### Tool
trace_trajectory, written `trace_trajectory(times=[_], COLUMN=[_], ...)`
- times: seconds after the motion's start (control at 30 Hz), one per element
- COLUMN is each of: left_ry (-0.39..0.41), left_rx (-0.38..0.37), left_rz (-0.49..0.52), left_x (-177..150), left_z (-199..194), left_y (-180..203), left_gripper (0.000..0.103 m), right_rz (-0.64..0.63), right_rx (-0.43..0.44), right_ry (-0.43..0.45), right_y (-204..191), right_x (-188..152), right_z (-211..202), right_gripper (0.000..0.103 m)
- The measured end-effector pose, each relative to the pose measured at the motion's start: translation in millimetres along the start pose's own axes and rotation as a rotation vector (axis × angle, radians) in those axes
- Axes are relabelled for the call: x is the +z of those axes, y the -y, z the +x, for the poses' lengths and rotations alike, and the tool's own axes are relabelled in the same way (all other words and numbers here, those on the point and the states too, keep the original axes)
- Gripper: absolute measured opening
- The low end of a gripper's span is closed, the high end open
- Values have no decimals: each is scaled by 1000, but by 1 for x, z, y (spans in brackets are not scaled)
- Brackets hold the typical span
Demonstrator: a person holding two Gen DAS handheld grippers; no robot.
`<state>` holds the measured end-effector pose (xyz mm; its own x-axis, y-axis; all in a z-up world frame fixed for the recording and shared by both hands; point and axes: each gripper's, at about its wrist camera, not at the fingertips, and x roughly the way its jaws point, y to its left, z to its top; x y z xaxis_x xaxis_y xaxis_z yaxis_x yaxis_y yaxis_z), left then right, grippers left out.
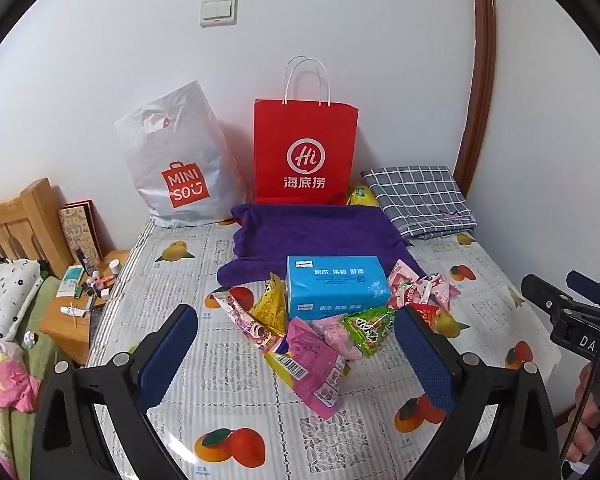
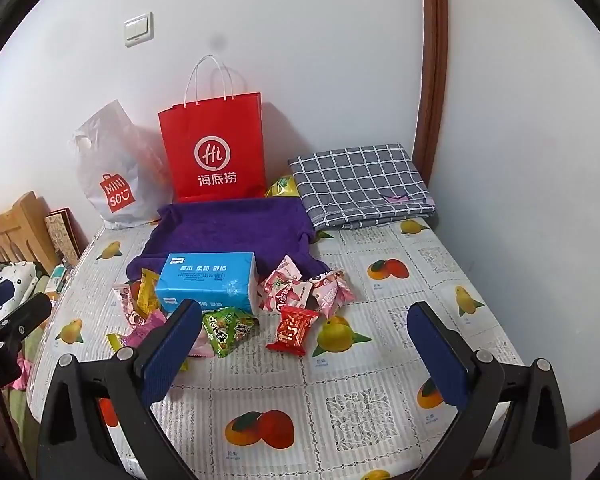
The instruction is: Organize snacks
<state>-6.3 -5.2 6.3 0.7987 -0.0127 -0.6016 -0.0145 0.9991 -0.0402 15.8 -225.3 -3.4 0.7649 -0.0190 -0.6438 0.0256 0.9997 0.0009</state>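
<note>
Several small snack packets lie loose around a blue tissue pack on the fruit-print tablecloth. Among them are a pink packet, a green one, a yellow one, a red one and pink-white ones. My left gripper hovers open over the pink and green packets without touching them. My right gripper hangs open above the red packet, nothing between its blue pads. A red paper bag stands upright at the back wall.
A purple towel lies behind the tissue pack. A white plastic shopping bag leans left of the red bag. Folded checked cloth fills the back right corner. A bedside stand with small bottles sits left of the table.
</note>
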Motion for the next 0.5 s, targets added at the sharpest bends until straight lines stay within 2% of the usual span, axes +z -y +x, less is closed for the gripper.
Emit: trace_trajectory(times=[0.5], left_ry=[0], left_rx=[-3], left_rz=[6], left_x=[-5], left_z=[3], left_y=[0], left_gripper=[100], right_rz=[9], right_rx=[2], right_ry=[11], right_y=[8], right_x=[-1], right_z=[-6], right_gripper=[101])
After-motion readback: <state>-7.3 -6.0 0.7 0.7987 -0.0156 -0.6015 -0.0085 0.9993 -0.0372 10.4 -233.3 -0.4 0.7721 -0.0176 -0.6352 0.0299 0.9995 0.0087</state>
